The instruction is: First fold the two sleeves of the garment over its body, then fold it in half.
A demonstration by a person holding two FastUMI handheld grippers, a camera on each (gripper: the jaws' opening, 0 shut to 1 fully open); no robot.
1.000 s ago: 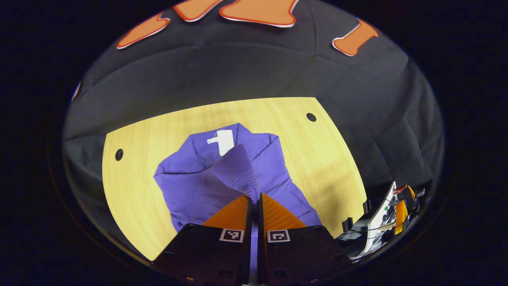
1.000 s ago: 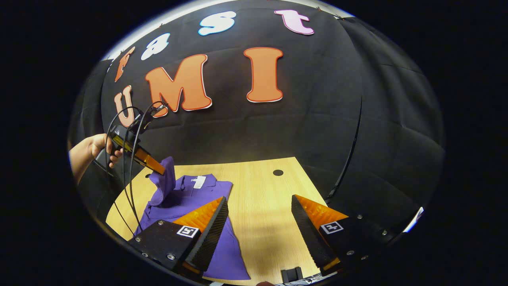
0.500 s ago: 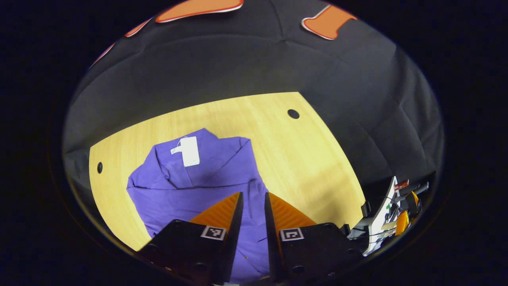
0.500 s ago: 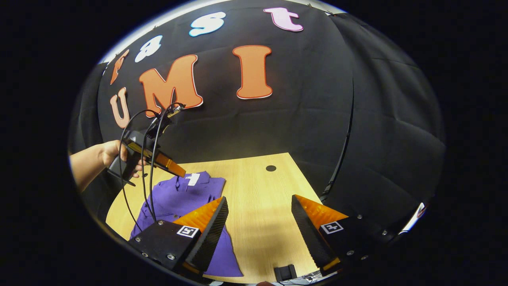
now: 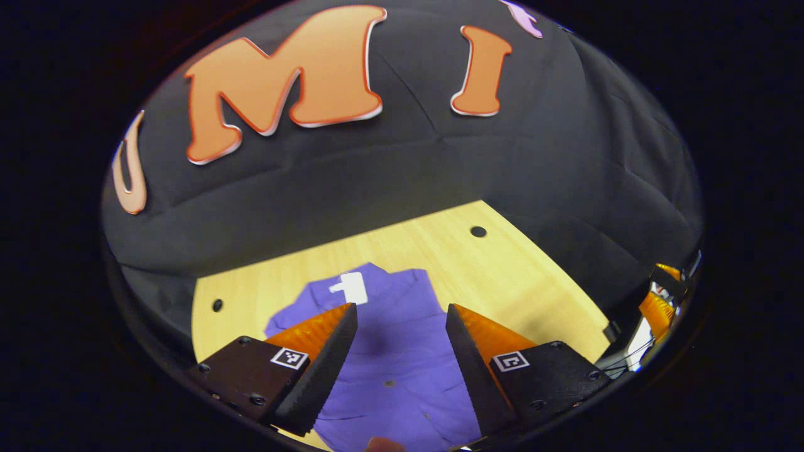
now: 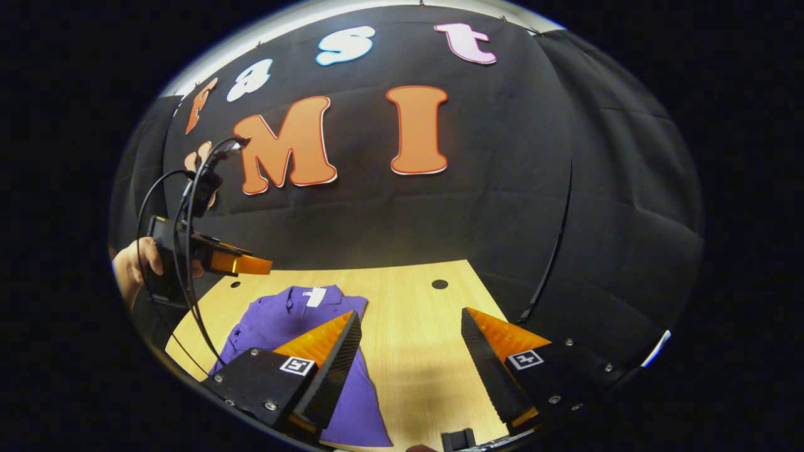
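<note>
Both views angled down, sharing garment (image 5: 402, 351) and table (image 6: 414, 339)

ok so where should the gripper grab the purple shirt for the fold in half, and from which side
Probably the bottom hem of the purple shirt, at its near corners. The shirt lies flat on the wooden table with the collar and white tag at the far end, so come in low from the near edge, pinch the hem and carry it toward the collar.

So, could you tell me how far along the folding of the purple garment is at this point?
Done: the purple garment lies flat on the table, sleeves apparently folded in, though its near end is hidden. In hand: nothing; the left gripper hangs open above it, and the right gripper is open over bare wood. Left: folding it in half.
</note>
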